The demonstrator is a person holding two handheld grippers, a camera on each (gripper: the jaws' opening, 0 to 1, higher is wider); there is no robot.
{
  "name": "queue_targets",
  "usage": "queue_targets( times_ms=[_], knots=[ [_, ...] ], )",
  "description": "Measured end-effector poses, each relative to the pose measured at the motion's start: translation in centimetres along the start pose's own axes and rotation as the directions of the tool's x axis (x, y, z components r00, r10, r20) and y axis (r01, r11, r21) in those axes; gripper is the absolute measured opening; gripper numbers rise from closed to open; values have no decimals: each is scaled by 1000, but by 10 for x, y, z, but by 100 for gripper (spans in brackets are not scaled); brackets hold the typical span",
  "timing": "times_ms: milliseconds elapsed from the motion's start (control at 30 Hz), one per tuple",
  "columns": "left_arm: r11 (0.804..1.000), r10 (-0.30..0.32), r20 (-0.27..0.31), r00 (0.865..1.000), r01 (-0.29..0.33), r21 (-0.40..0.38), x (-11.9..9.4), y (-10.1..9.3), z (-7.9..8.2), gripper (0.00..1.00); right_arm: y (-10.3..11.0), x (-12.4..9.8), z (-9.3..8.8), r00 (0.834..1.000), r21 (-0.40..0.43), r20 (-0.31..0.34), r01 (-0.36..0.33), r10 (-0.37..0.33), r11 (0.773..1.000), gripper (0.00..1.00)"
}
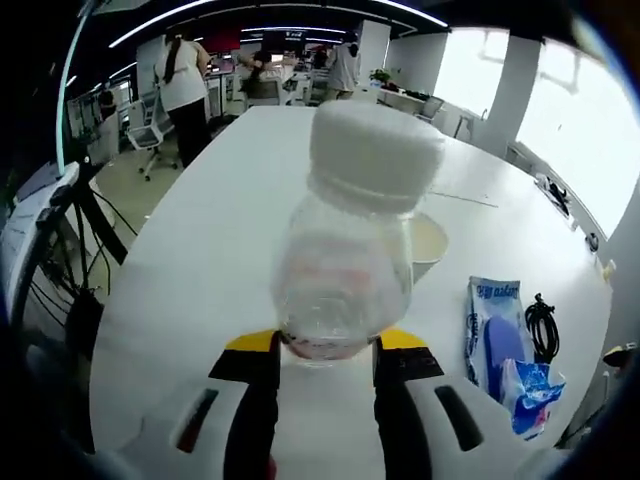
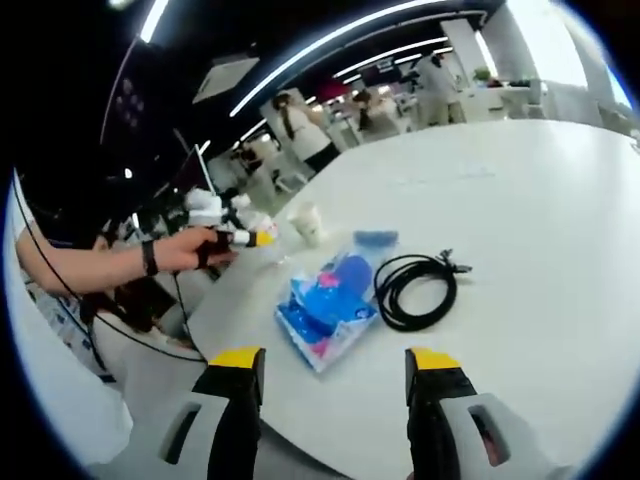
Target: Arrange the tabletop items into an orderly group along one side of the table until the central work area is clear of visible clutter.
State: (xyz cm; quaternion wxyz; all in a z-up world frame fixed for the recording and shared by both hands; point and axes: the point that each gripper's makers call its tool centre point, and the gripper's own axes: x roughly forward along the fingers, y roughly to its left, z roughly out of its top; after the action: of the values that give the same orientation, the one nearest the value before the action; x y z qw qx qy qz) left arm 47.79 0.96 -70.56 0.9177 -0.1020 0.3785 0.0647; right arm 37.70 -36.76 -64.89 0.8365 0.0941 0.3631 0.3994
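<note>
In the left gripper view, far left, people stood among office chairs well beyond the worktop (image 1: 200, 260). The left tongs (image 1: 328, 352) were closed on the base of a clear bottle (image 1: 350, 270) with a white cap (image 1: 375, 150), held up over the white worktop w/ the cap end away from the camera. Just behind the bottle, partly hidden, sat a pale cup (image 1: 430, 240). To the right lay a blue-and-white packet (image 1: 500, 345) and, just beside it, a coiled black cable (image 1: 542, 325), both near the right edge.

In the right gripper view, at left, a hand (image 2: 185, 250) held the other tongs with the bottle near the worktop's (image 2: 540, 200) left edge; the cup (image 2: 308, 224) stood close by. Mid-frame lay the packet (image 2: 330, 300), the cable (image 2: 415, 290) touching or nearly touching its right side. The right tongs (image 2: 335, 365) stood wide open, empty, hovering near the edge, short of the packet.

Risks, as a judgement: grip is low on a smooth round bottle, so it could slip or swing if moved fast. Setting it down blind near the cup could knock the cup over. The cable could snag the packet if either is dragged, scattering both instead of grouping them.
</note>
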Motion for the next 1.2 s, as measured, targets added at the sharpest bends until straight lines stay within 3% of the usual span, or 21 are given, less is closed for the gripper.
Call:
queue_targets(
  times_ms=[267,833,1200],
  knots=[
    [1000,13,31,999,-13,0,14,3,15,34,-1,-5,0,1000,-9,-5,17,-17,1000,57],
    [1000,14,21,1000,-14,-25,34,6,33,35,1,-7,0,999,-8,-10,51,-51,999,55],
    [1000,11,11,1000,-11,-23,31,6,36,35,4,-16,-12,998,-9,-14,66,-66,998,54]
  ],
)
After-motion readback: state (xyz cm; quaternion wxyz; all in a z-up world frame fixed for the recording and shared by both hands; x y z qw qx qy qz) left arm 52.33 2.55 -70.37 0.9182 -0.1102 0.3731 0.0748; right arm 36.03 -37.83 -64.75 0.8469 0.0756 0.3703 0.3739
